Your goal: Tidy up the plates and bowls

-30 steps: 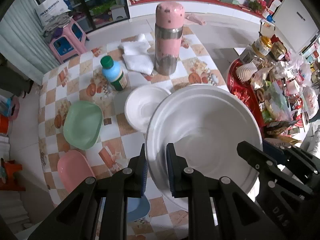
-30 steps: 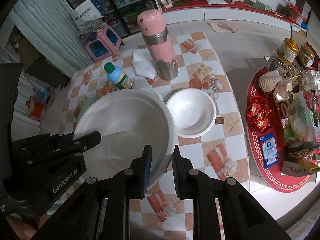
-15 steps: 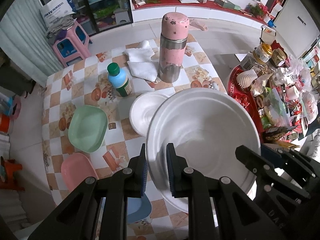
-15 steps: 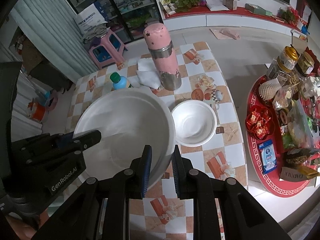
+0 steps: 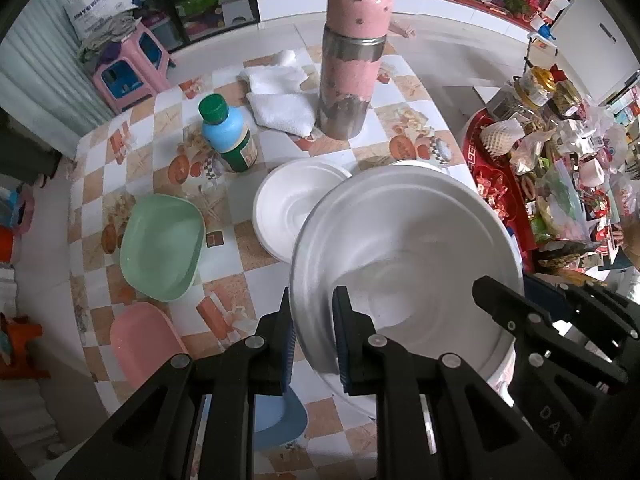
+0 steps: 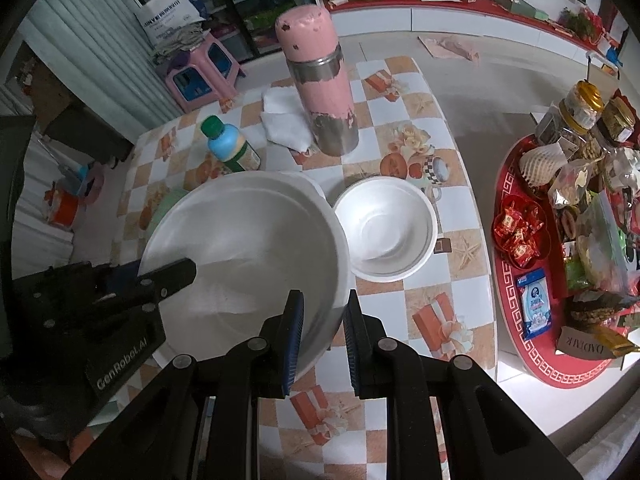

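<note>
— White foam, that big bowl (image 5: 408, 248)! Who has it?
— Both. The left gripper (image 5: 313, 334) pinches its near rim, fingers (image 5: 285, 336) narrow, one inside and one outside. The right gripper (image 6: 322, 336) pinches the other side of the rim the same way.
— Is the big bowl on the counter (image 6: 460, 280)?
— No, it is up in the air, tilted, above the checked counter.
— What is under it?
— A small white foam bowl (image 6: 386, 232) sits on the counter, just beside the big one in the right view. In the left view a white foam plate (image 5: 292, 208) lies partly behind the big bowl.
— Any more dishes?
— A green dish (image 5: 162, 246), a pink dish (image 5: 140, 344) and a blue dish (image 5: 276, 420) sit on the left side.
— And far back?
— A pink flask (image 5: 352, 56) stands by white cloths (image 5: 280, 108) and a green-capped bottle (image 5: 228, 138).
</note>
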A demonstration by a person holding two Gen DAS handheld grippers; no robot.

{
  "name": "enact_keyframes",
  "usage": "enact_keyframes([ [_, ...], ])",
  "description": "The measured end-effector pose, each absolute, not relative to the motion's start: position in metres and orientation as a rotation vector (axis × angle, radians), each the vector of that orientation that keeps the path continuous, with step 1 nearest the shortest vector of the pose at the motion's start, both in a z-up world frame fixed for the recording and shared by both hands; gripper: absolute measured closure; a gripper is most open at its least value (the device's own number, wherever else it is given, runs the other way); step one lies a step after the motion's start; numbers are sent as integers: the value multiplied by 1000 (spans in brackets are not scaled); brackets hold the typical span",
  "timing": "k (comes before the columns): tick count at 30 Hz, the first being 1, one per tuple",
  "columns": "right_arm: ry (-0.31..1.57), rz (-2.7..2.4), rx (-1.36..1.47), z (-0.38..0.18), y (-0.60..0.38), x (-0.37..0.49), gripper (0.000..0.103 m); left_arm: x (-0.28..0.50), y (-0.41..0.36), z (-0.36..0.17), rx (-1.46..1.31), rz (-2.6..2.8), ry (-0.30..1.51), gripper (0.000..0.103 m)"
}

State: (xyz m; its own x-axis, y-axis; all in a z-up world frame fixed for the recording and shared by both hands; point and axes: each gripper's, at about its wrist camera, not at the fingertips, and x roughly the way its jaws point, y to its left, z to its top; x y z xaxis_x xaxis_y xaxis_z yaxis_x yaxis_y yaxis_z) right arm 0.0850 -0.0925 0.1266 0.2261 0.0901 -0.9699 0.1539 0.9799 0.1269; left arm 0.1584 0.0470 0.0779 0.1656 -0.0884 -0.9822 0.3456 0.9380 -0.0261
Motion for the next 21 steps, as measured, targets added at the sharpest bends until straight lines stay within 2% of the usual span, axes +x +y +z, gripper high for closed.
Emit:
enact_keyframes([
  [14,1439,-41,89,75,-72,157,81,225,67,22,179,-266,1429,84],
  [16,1446,-39,77,66,-68,168,81,233,69,9,185,-265,1424,80],
  [18,1449,-45,57,53,-64,179,81,243,69,-17,227,-246,1461,70],
  [21,1500,-66,31,21,-62,192,81,250,83,-40,211,-199,1521,70],
])
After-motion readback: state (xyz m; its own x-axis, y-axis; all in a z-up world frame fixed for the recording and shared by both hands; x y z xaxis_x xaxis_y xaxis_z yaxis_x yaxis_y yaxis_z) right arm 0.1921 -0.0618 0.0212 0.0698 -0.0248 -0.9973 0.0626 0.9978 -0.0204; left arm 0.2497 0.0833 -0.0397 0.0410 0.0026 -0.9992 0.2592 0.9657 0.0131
